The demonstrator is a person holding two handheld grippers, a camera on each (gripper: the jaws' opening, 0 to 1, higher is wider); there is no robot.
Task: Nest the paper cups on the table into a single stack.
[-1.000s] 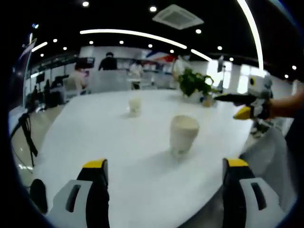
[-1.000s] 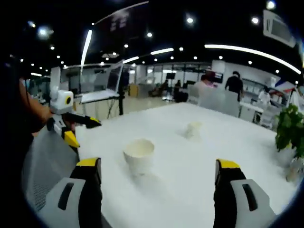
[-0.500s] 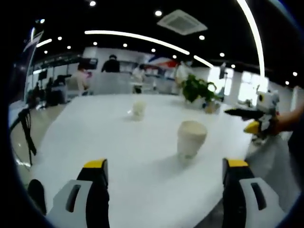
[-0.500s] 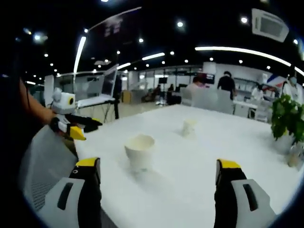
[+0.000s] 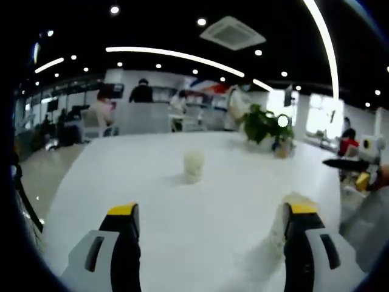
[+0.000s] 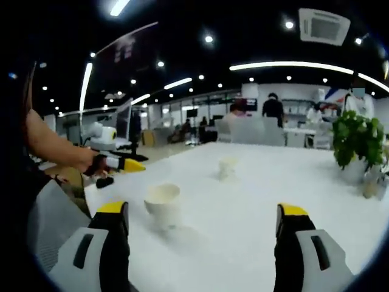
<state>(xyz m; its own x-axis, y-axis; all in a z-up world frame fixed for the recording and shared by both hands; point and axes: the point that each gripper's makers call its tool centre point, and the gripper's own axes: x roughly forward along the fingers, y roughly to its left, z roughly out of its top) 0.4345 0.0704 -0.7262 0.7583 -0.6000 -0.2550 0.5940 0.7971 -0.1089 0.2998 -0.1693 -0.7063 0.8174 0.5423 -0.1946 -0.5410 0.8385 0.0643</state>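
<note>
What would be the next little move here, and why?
Probably the left gripper should slide toward its own right so the near paper cup sits between its jaws. Both grippers are open and empty, and in the left gripper view that cup peeks out beside the right jaw, not between the jaws. The far paper cup stands alone farther across the white table.

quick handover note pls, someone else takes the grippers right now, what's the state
Left gripper: open, empty, low over the white table.
Right gripper: open, empty, also over the table.
Near paper cup: upright near the table's edge, partly behind the left gripper's right jaw in the left gripper view.
Far paper cup: upright farther out towards the middle, apart from the near one.
Done: nothing gripped or nested.
Left: pick up one cup and nest it with the other.
</note>
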